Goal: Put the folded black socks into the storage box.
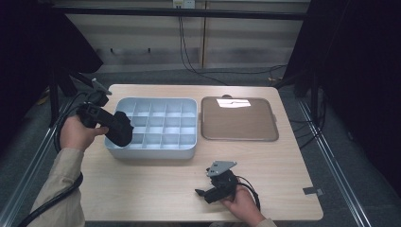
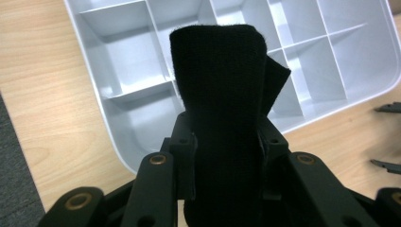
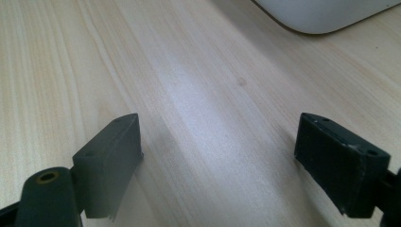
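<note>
The black cloth (image 2: 222, 109) is a soft folded or rolled piece of fabric, and you have it pinched between the jaws of your left gripper (image 1: 118, 128), held over the near-left corner of the grey divided tray (image 1: 189, 152). It looks light and limp rather than stiff — the free end stands past the jaw tips with a loose flap on one side, so expect it to sag or unroll once released. It seems napped, so unlikely to slip, and not fragile. The hold sits low on the bundle, across all its layers; that looks the safest place, since a grip on a single flap would probably let the rest fall open.

Below the cloth lie the tray's empty compartments. Beside the tray, to its right, rests the flat brown tray (image 1: 239, 138), nothing on it. Your right gripper (image 1: 203, 194) rests near the table's (image 1: 156, 194) front edge, well apart from both — its jaws spread wide, holding nothing.
</note>
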The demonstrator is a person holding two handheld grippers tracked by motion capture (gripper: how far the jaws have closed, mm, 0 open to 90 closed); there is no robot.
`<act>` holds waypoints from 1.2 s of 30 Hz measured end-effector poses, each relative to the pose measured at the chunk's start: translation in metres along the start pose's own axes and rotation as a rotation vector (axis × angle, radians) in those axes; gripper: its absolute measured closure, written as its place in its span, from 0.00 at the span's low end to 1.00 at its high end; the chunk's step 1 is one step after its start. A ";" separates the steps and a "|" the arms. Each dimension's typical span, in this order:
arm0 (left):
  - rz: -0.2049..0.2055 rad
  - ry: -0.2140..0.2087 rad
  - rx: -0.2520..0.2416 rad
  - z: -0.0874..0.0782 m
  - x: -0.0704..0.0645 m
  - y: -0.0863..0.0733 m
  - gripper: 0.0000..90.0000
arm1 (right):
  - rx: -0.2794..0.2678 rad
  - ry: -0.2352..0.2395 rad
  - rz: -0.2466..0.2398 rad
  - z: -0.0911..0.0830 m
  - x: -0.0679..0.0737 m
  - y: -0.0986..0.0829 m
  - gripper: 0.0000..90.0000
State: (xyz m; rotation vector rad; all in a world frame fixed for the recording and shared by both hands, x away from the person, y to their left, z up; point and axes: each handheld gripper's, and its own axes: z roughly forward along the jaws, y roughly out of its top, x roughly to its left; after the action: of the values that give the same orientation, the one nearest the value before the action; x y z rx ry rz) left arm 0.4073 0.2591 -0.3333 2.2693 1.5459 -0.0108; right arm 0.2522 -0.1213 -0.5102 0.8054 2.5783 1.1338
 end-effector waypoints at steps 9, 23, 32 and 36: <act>0.008 0.025 -0.007 0.001 0.004 0.003 0.75 | 0.000 0.000 0.000 0.000 0.000 0.000 0.17; -0.027 0.051 -0.006 0.017 0.017 0.002 0.75 | 0.000 0.000 0.000 0.000 0.000 0.000 0.17; -0.050 0.061 0.002 0.024 0.026 -0.002 0.75 | 0.000 0.000 0.000 0.000 0.000 0.000 0.17; -0.060 0.063 -0.006 0.026 0.031 -0.005 0.75 | 0.000 0.000 0.000 0.000 0.000 0.000 0.17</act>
State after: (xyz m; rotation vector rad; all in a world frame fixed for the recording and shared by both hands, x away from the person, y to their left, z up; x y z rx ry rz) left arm 0.4204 0.2803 -0.3664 2.2377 1.6436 0.0499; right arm 0.2521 -0.1213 -0.5102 0.8053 2.5785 1.1338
